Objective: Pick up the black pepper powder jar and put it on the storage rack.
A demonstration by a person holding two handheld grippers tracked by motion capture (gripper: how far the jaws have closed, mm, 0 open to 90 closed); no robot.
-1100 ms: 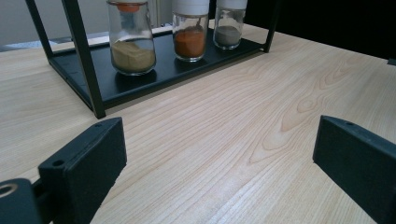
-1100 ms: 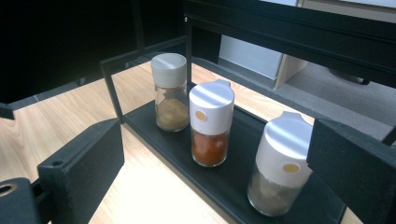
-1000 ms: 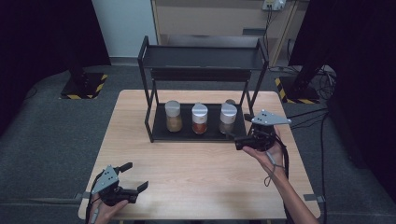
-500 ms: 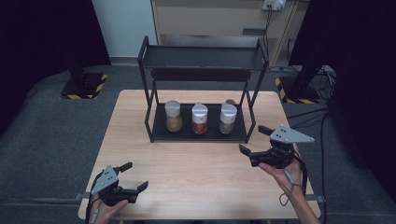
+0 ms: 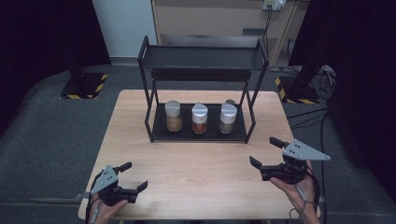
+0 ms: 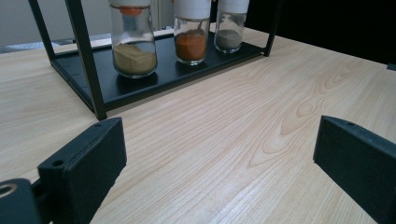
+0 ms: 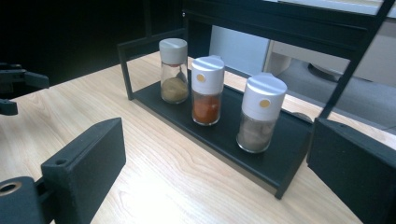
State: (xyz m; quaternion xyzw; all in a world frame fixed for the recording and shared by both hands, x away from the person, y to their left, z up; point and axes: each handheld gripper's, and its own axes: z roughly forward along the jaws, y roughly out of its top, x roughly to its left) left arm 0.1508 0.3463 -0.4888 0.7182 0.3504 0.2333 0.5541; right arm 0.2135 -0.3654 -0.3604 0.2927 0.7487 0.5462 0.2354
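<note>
A black two-tier rack stands at the back middle of the wooden table. Three white-capped spice jars stand upright on its lower shelf: a tan one, an orange-red one and a grey one. My left gripper is open and empty at the near left corner. My right gripper is open and empty at the near right, well clear of the rack.
The rack's upper shelf is bare. Bare tabletop lies between the two grippers. Cables lie on the floor at the right, and a stand base with hazard stripes sits at the back left. A cabinet stands behind the table.
My right gripper has drawn back from the rack's right end toward the near right part of the table. The left gripper and the jars have not moved.
</note>
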